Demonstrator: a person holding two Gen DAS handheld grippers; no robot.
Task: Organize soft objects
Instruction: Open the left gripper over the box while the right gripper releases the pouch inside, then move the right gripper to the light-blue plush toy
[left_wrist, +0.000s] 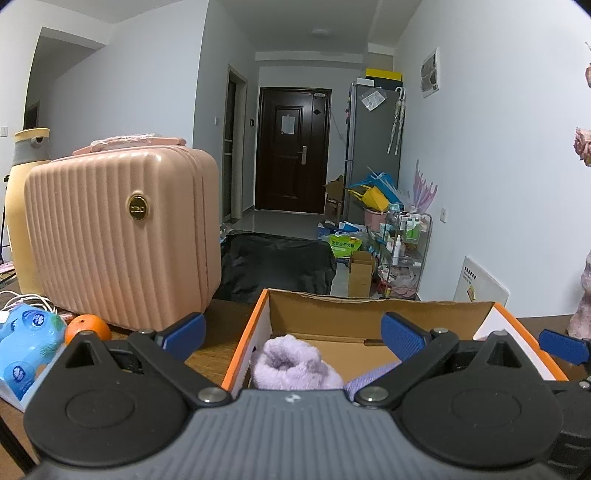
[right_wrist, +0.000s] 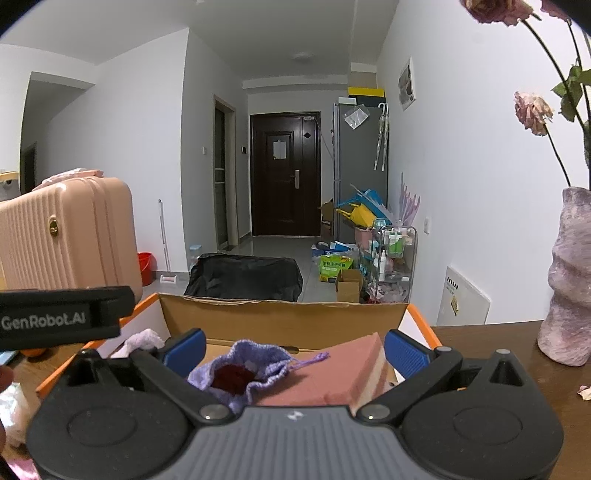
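An open cardboard box (left_wrist: 369, 314) with orange edges stands on the wooden table. Inside it, in the left wrist view, lies a fluffy lilac soft item (left_wrist: 295, 363). The right wrist view shows the same box (right_wrist: 280, 314) holding a lilac drawstring pouch (right_wrist: 245, 367) with something dark red in its mouth, a pink sponge block (right_wrist: 340, 373) and the fluffy lilac item (right_wrist: 142, 340) at the left. My left gripper (left_wrist: 293, 334) hovers open over the box's near left side, nothing between its fingers. My right gripper (right_wrist: 294, 349) is open above the pouch and sponge.
A pink ribbed suitcase (left_wrist: 122, 236) stands left of the box, with an orange (left_wrist: 88, 328) and a blue tissue pack (left_wrist: 26, 343) before it. A mauve vase (right_wrist: 569, 280) with dried roses stands right. The other gripper's body (right_wrist: 59, 317) reaches in from the left.
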